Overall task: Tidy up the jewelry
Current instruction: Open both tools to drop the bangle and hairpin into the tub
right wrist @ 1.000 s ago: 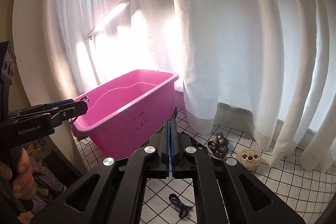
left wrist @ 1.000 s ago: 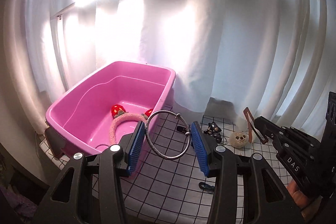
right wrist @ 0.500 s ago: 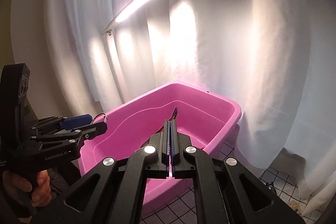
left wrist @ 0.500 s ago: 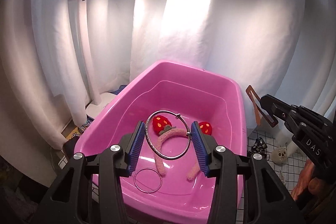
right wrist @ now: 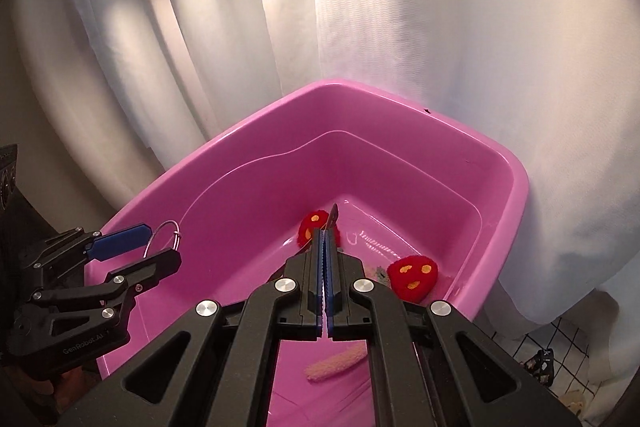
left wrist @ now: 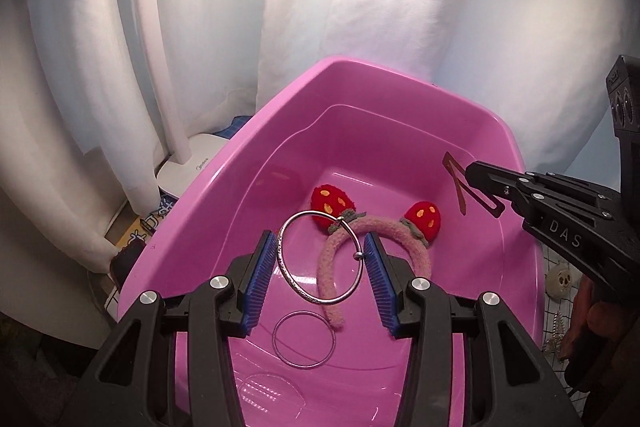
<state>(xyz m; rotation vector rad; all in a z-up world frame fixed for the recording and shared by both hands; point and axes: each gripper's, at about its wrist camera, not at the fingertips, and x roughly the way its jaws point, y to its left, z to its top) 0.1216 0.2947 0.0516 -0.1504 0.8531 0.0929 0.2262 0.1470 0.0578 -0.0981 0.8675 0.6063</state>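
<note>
Silver hoop (left wrist: 320,259) with small bead clasp, upright between blue pads, above pink tub (left wrist: 400,95). Thinner ring (left wrist: 304,339) flat on tub floor. Fuzzy pink headband (left wrist: 372,247) with two red strawberries, lying on tub floor, arch toward far wall. Brown hair clip (left wrist: 466,193), thin and angular, pinched at one end, hanging tilted over tub's right side.

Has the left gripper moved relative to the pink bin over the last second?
Yes. The left gripper, holding the silver ring, went from beside the bin above the table to over its interior.
</note>
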